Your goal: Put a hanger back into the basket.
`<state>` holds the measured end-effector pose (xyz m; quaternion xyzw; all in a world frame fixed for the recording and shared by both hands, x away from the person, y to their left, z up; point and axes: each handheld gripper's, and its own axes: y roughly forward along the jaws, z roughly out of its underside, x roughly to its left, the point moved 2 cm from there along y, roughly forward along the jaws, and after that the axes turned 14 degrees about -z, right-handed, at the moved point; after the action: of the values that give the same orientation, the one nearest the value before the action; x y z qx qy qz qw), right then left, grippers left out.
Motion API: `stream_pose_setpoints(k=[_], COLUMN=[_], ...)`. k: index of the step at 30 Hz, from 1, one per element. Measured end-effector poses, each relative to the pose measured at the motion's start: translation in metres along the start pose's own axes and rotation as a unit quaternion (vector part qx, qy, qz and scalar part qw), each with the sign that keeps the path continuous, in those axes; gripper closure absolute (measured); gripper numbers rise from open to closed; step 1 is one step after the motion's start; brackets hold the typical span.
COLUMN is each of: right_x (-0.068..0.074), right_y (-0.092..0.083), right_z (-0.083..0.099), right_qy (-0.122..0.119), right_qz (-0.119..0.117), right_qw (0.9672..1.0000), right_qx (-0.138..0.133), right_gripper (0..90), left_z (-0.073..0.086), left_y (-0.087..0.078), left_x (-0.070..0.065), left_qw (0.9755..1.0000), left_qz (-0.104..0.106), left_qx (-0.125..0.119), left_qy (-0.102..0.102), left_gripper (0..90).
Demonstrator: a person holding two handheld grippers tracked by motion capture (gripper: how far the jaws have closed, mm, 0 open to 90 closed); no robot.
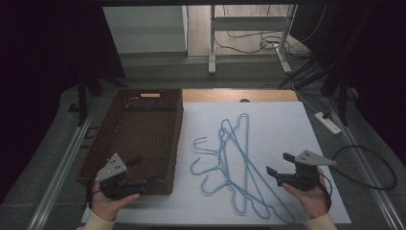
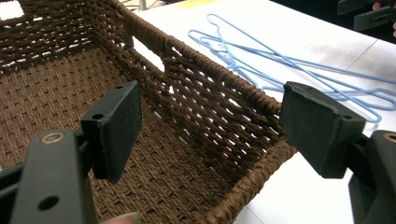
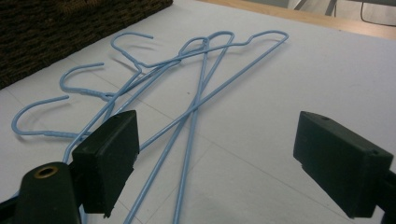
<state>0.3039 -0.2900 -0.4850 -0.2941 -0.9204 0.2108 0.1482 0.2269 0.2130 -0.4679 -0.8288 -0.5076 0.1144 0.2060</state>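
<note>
Three blue hangers lie overlapped lengthwise, hooks toward the basket; left hand-held gripper and right hand-held gripper gape, empty.

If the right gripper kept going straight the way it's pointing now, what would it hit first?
Most likely the pile of blue wire hangers lying on the white sheet. The right gripper is open, aimed at their crossed wires just ahead, though the depth is hard to judge.

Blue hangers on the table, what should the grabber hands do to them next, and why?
Probably the right gripper should ease forward and down onto the nearest bar of the blue hangers. Its jaws stand open and empty, aimed at the pile. The hangers lie tangled on the white table, beside the brown basket, which looks empty. The left gripper, also open, hovers at the basket's near corner.
</note>
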Motion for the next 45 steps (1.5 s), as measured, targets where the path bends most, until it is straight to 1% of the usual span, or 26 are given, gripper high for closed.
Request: stream_pose_setpoints(k=[4, 10, 12, 15, 17, 24, 30, 34, 38, 45], right_x=[0.000, 0.001, 0.001, 0.003, 0.006, 0.008, 0.009, 0.009, 0.009, 0.012], right_y=[0.000, 0.000, 0.001, 0.002, 0.002, 0.007, 0.005, 0.007, 0.012, 0.025], right_z=[0.001, 0.003, 0.003, 0.001, 0.000, -0.002, -0.003, -0.004, -0.007, -0.017], right_qy=[-0.004, -0.001, -0.001, -0.007, -0.010, -0.017, -0.019, -0.021, -0.028, -0.045], right_qz=[0.000, 0.000, 0.002, 0.003, 0.002, 0.000, -0.002, -0.005, -0.007, -0.008], right_qw=[1.0000, 1.0000, 0.9999, 0.9999, 0.9999, 0.9997, 0.9996, 0.9994, 0.9990, 0.9972], right_qx=[0.004, 0.008, 0.013, 0.013, 0.014, 0.020, 0.020, 0.028, 0.034, 0.060], right_gripper=[15.6, 16.1, 16.3, 16.5, 16.8, 17.7, 19.0, 19.5, 19.9, 22.3], left_z=[-0.001, -0.002, -0.001, 0.000, 0.000, -0.003, -0.003, -0.003, -0.004, -0.004], left_y=[0.000, 0.000, 0.002, 0.001, 0.002, 0.000, 0.001, 0.000, -0.001, -0.001], left_x=[-0.001, -0.001, -0.002, -0.004, -0.004, -0.003, -0.003, -0.003, -0.002, 0.000], left_qw=[1.0000, 1.0000, 1.0000, 0.9999, 0.9999, 0.9999, 0.9999, 0.9999, 0.9999, 1.0000], left_qz=[0.000, 0.001, -0.001, 0.000, 0.002, -0.001, 0.000, -0.002, -0.003, -0.003], left_qx=[-0.001, -0.003, 0.000, 0.001, 0.000, -0.004, -0.003, -0.004, -0.003, -0.002], left_qy=[0.002, 0.003, 0.007, 0.014, 0.010, 0.010, 0.011, 0.012, 0.010, 0.007], left_gripper=[22.4, 22.4, 22.4, 22.4, 22.4, 22.5, 22.5, 22.7, 22.7, 22.8])
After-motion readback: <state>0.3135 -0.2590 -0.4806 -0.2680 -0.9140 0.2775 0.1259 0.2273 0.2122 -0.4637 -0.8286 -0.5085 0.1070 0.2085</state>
